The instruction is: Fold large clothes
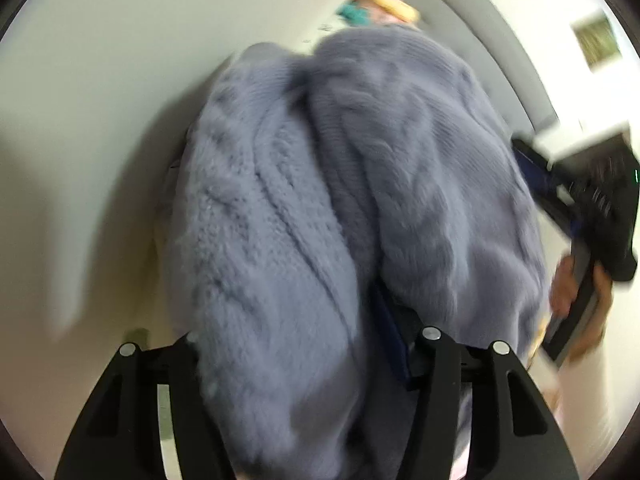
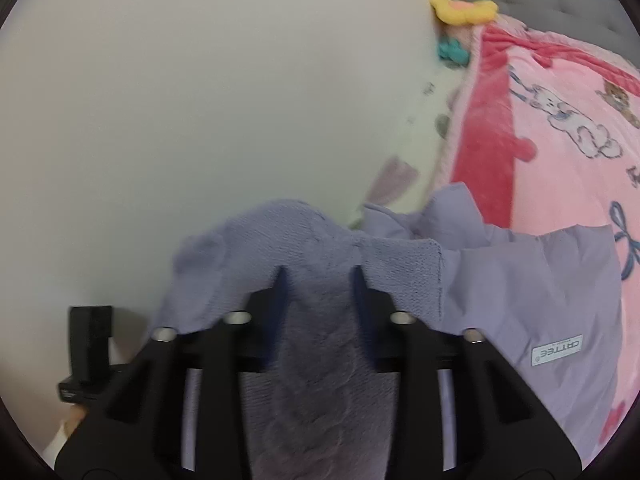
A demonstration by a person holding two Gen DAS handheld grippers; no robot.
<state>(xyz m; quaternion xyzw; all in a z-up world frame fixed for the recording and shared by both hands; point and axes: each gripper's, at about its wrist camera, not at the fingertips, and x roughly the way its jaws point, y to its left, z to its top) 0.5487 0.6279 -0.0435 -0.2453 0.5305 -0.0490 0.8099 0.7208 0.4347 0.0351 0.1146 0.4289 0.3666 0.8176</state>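
Sweater (image 1: 340,208) held up off the bed, mid-fold, gripped at both ends.
Lavender cable-knit is seen hanging in a bunched mass between the two tools; the left gripper (image 1: 304,344) has its jaws clamped on a thick wad of knit, and the right gripper (image 2: 318,276) has its jaws closed on another fold of the same garment. Relative to the sweater, the pink blanket (image 2: 560,128) lies beyond and to the right, on the pale bed sheet (image 2: 200,100). The long axis is judged to run away from the left gripper toward the pink blanket, the free end pointing that way; which end is the hem cannot be told. For a clean fold, both grips should be kept level and tension even, so the bulk is laid flat without twisting.
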